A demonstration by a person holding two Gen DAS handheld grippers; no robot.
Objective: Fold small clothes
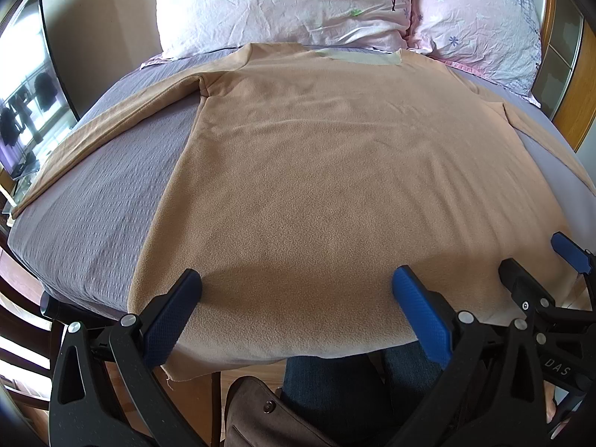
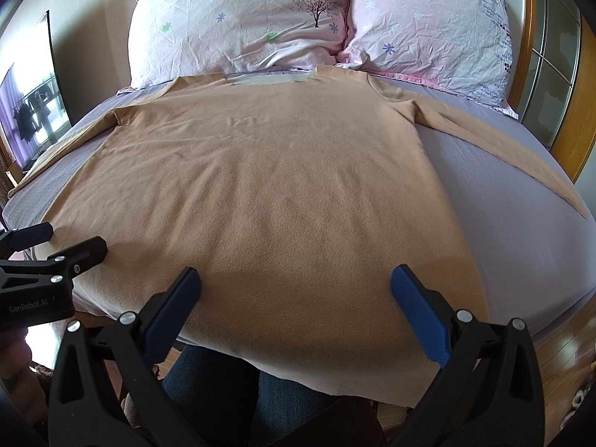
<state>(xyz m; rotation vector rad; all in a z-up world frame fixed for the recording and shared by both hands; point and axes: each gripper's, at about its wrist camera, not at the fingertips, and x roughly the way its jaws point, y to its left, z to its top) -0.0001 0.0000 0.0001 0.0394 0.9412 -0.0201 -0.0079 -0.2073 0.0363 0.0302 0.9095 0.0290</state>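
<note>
A tan long-sleeved fleece top [image 1: 335, 171] is laid flat on the grey bedsheet [image 1: 97, 201], with its neckline toward the 2 floral pillows [image 1: 283, 3] and its hem draped slightly over the near edge of the bed. Both sleeves are spread outward: the left sleeve [image 1: 111, 119] runs diagonally toward the bed's left edge, and the right sleeve [image 2: 503, 145] is stretched across the sheet on the other side.

The left gripper [image 1: 296, 298] is held over the hem with its fingers spread wide and nothing between them. The right gripper [image 2: 296, 298] is likewise held wide apart and empty above the hem, just beside the left one (each is seen at the margin of the other's view).

The fabric is judged to be soft, light and limp, with a napped surface that should grip the sheet and itself rather than slide. No stiffness can be counted on, so any lifted part is expected to sag and drag its neighbouring cloth. A hold is best taken at an edge, where a single layer or seam can be pinched: the cuffs, the shoulder seams or the hem corners. Folding appears not yet begun, and a sleeve folded inward over the body would be a sensible first step.
</note>
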